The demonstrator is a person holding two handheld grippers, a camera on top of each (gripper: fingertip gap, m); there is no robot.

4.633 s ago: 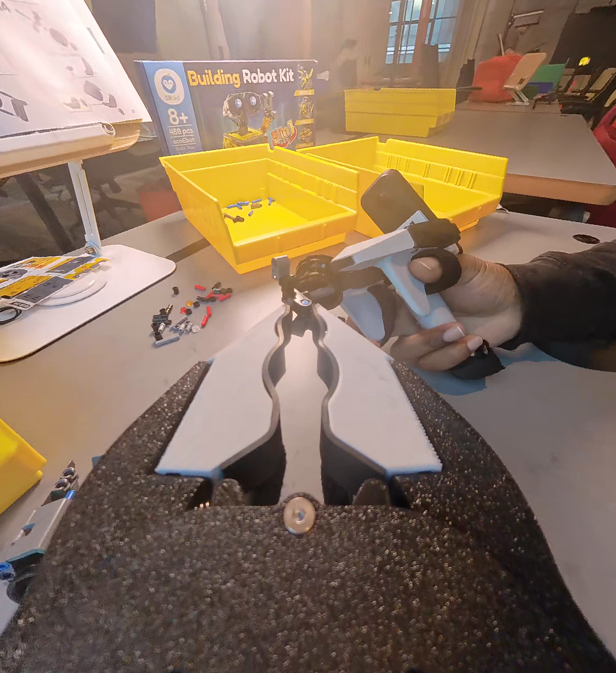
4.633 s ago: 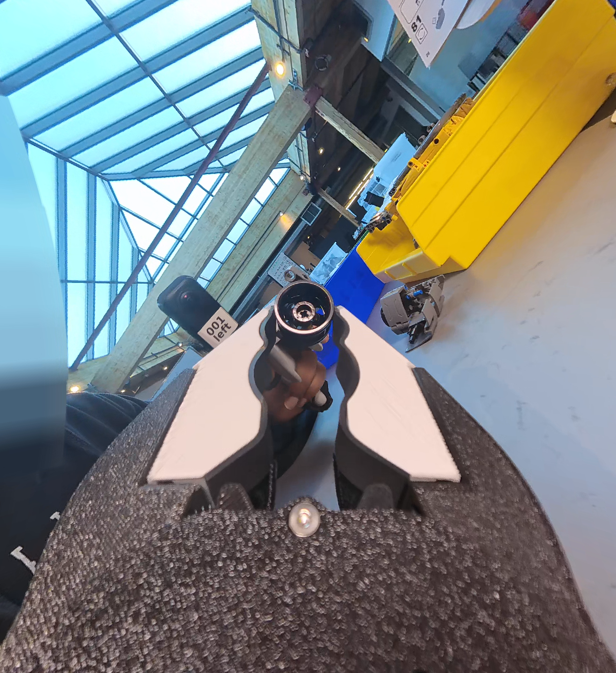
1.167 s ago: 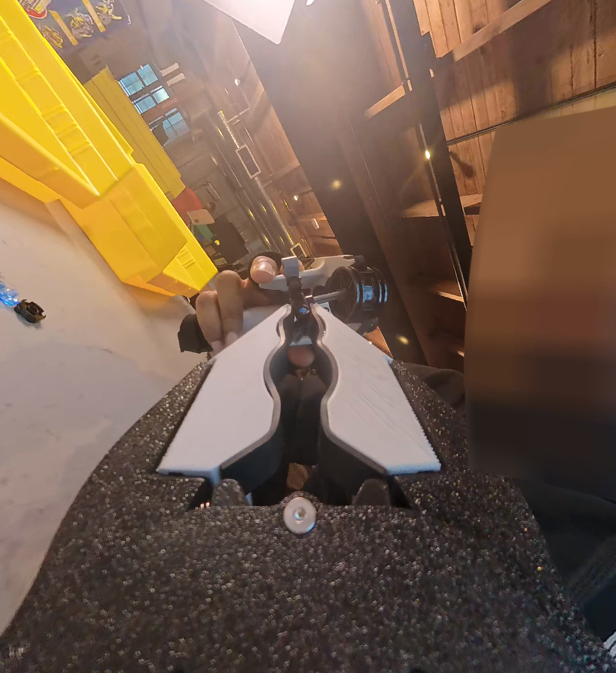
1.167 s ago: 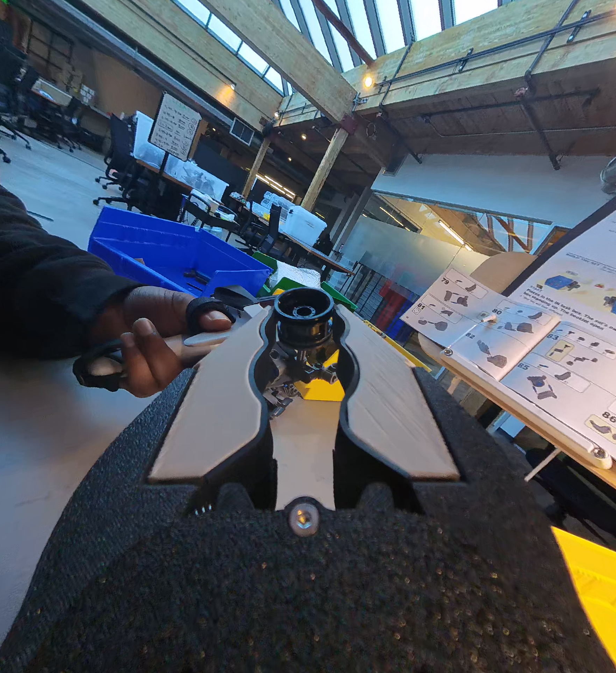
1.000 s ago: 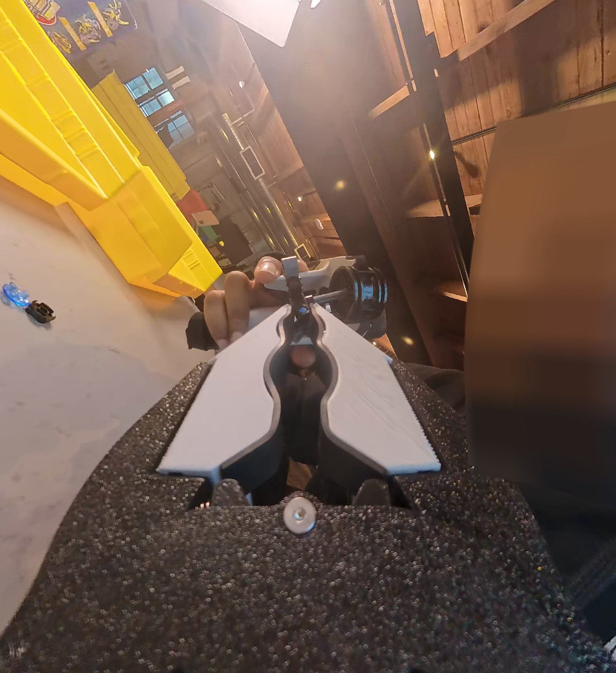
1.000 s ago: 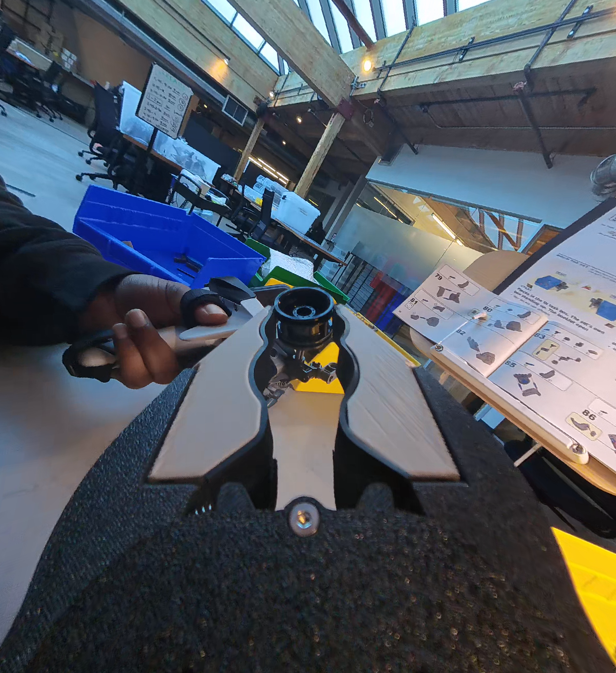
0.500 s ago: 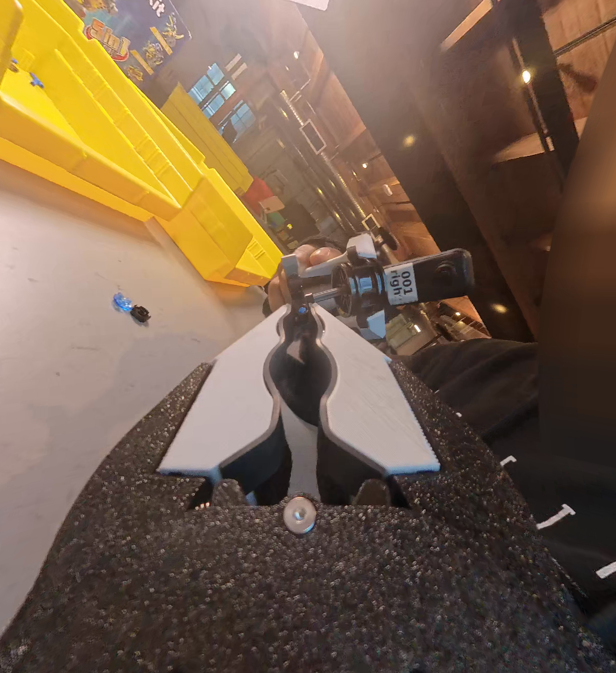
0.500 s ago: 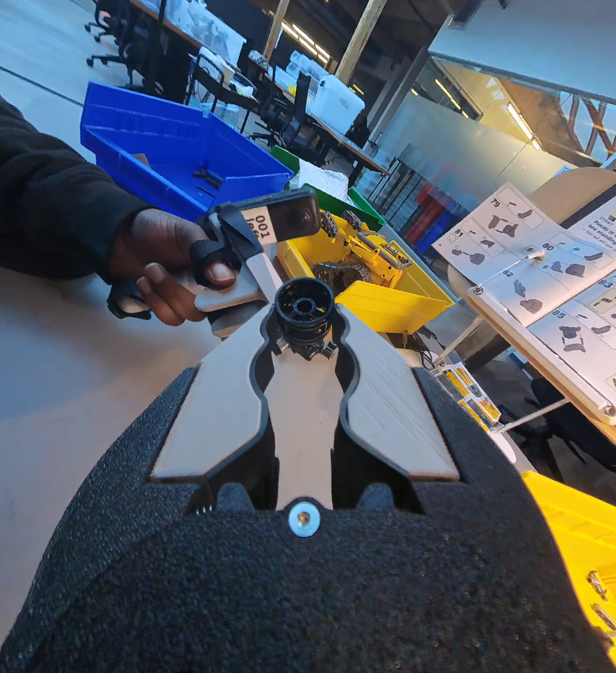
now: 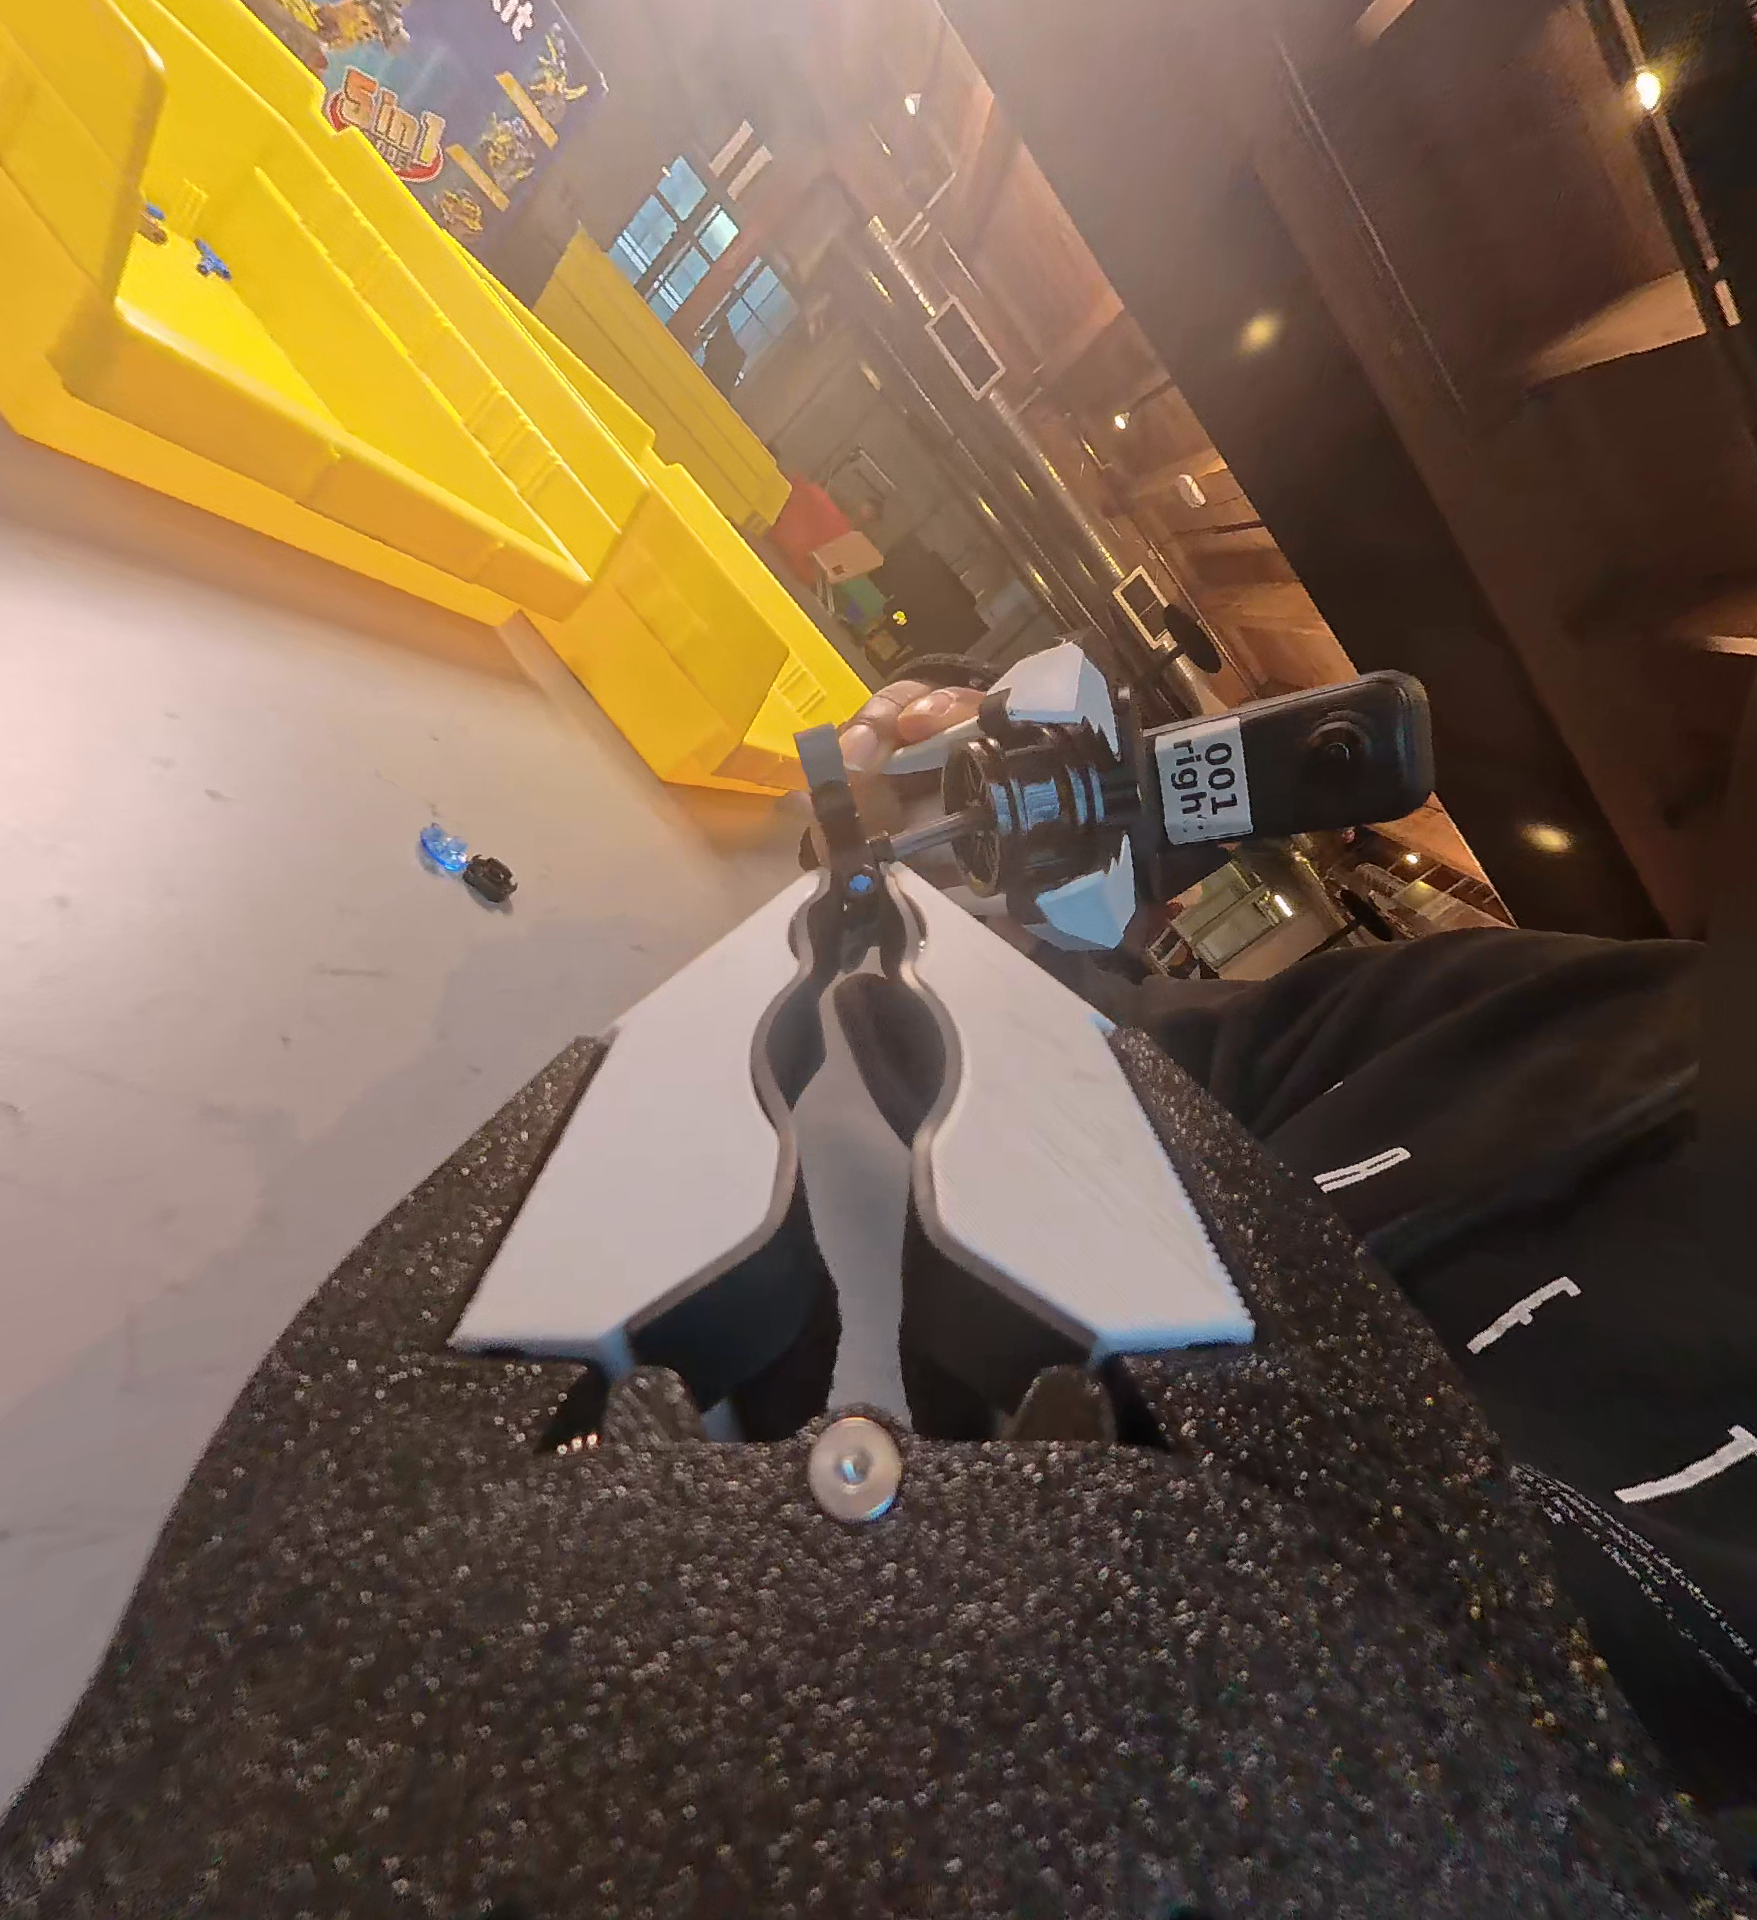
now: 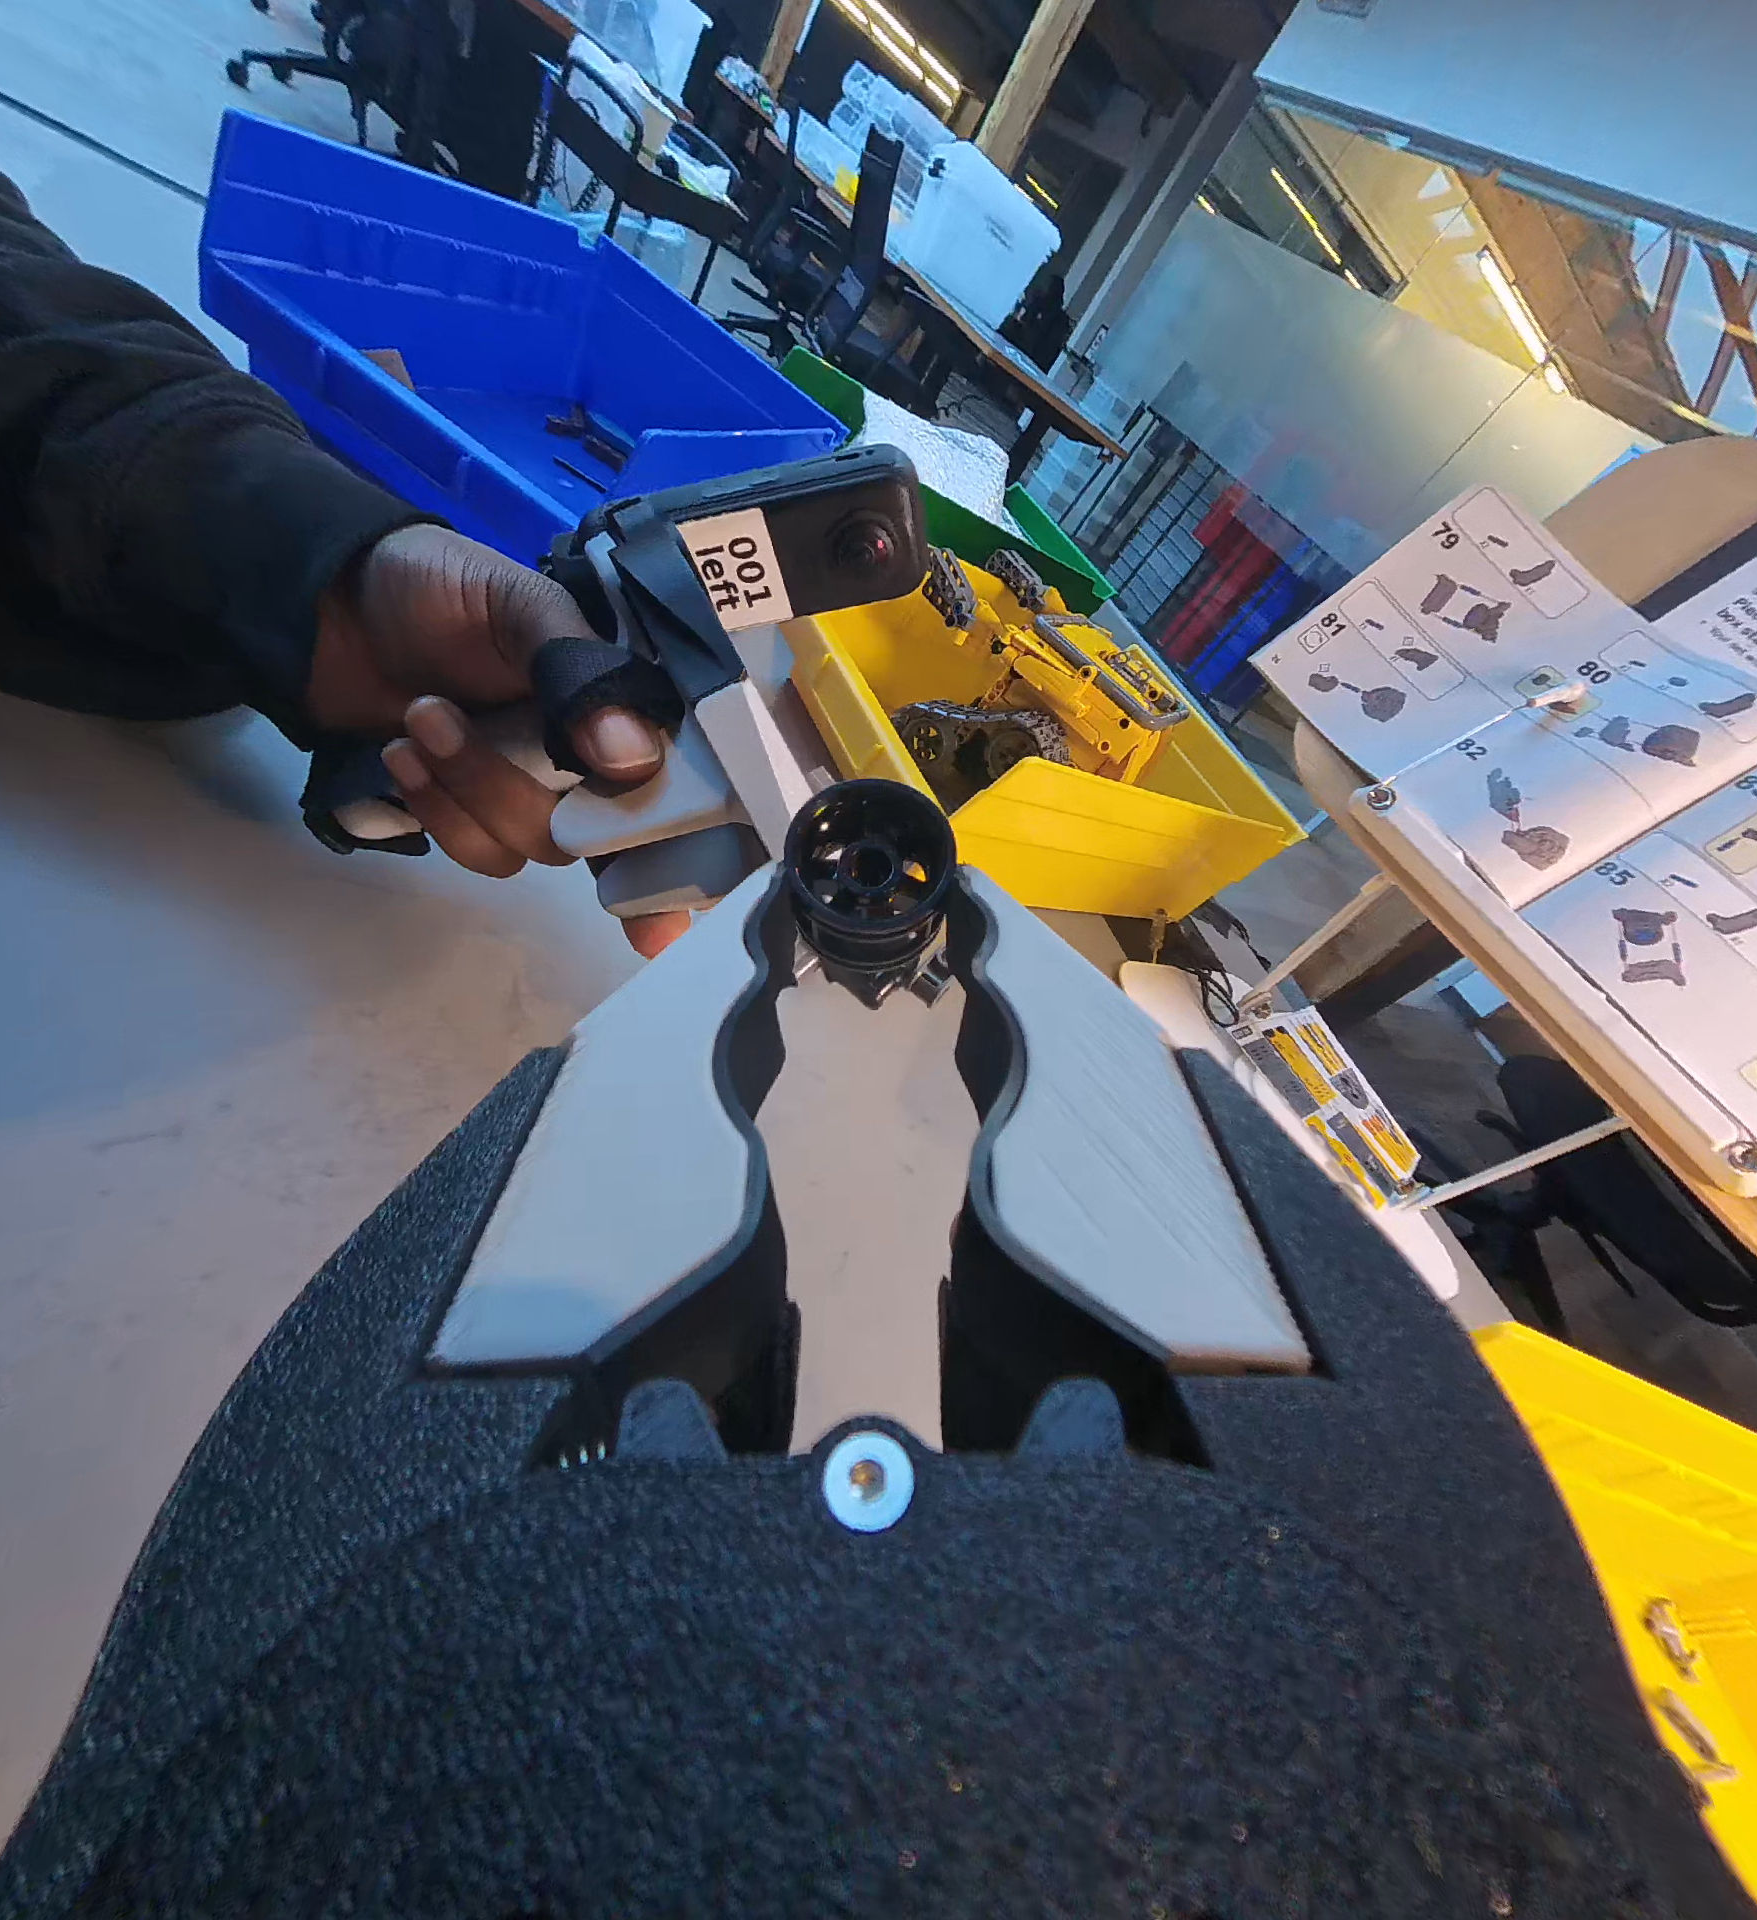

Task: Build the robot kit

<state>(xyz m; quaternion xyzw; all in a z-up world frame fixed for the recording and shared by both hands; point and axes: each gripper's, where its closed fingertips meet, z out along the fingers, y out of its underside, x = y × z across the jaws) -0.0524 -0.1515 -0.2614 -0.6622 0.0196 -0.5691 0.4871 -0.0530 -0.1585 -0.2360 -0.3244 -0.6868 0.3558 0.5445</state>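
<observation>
left gripper: closed on small black bracket | right gripper: clamped on black wheel | axle joins bracket to wheel, above grey table | 2 yellow bins behind

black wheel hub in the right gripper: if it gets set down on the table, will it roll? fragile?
The black wheel hub looks round and ribbed, so on its side it would probably roll on the smooth table; on its flat face, likely not. It appears to be hard plastic, probably light and stiff. The thin grey axle joining it to the small assembly in the left gripper seems the weak point.
</observation>
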